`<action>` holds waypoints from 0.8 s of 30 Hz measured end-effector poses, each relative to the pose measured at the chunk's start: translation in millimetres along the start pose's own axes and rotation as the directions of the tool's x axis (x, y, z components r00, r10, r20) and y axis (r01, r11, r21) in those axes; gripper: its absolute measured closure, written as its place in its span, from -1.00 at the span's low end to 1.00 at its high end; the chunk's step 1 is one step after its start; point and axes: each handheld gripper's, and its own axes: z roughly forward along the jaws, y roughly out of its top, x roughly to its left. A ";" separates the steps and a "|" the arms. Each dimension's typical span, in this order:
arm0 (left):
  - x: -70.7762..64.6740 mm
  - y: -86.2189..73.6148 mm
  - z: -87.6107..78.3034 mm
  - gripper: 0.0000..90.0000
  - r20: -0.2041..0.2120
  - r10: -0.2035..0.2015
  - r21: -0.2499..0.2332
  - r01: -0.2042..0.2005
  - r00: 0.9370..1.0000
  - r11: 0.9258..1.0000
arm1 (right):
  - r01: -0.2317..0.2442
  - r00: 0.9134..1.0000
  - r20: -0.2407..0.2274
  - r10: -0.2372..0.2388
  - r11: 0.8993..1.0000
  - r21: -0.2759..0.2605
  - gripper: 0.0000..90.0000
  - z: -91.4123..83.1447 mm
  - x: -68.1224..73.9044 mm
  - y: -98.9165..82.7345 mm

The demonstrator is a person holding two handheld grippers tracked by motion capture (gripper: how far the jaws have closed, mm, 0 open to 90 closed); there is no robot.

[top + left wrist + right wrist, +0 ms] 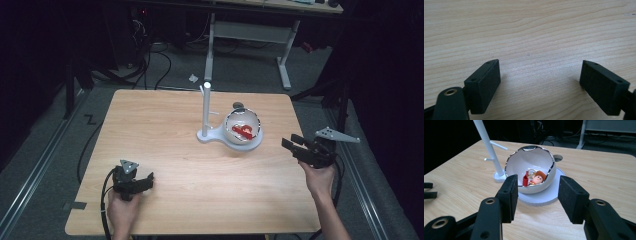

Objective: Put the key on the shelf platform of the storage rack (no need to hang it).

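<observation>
Keychain figure (536, 179), a small doll with a brown hat, red body and metal ring, is lying inside the white eggshell-shaped bowl (531, 160), just ahead of our right gripper (537, 195), whose jaws are standing wide apart around nothing. We are seeing the bowl sitting on a white round base (549, 196) joined to a pegged pole (489, 147). Our left gripper (540, 80) is hovering well apart over bare wooden table (529, 30), jaws spread and empty. No writing is readable.
</observation>
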 end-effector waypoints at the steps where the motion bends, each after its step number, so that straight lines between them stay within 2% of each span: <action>1: 0.0 0.0 0.0 -0.62 0.000 -0.001 0.000 0.001 1.000 1.000 | 0.001 1.000 -0.001 -0.001 1.000 -0.005 0.13 -2.5 1.0 -2.5; 5: 0.1 0.0 0.0 -0.62 0.001 0.002 0.000 -0.002 1.000 1.000 | 0.003 1.000 0.007 -0.003 1.000 -0.025 0.12 -9.1 5.1 -9.0; 11: 0.0 0.0 0.0 -0.62 0.000 0.001 0.000 -0.001 1.000 1.000 | 0.016 1.000 0.002 -0.016 1.000 -0.025 0.12 -11.7 13.5 -18.0; 16: -0.8 -0.3 -0.2 -0.62 -0.006 -0.012 -0.001 0.012 1.000 1.000 | 0.022 1.000 -0.008 -0.022 0.999 -0.029 0.12 -9.6 22.9 -26.3; 19: -0.1 -0.1 -0.1 -0.62 -0.002 -0.002 0.000 0.002 1.000 1.000 | 0.022 1.000 -0.014 -0.023 0.999 -0.029 0.12 -8.3 27.3 -29.9; 24: -0.4 -0.2 -0.2 -0.62 -0.003 -0.006 0.000 0.006 1.000 1.000 | 0.038 0.999 -0.026 -0.039 0.999 -0.022 0.12 -4.2 34.7 -36.2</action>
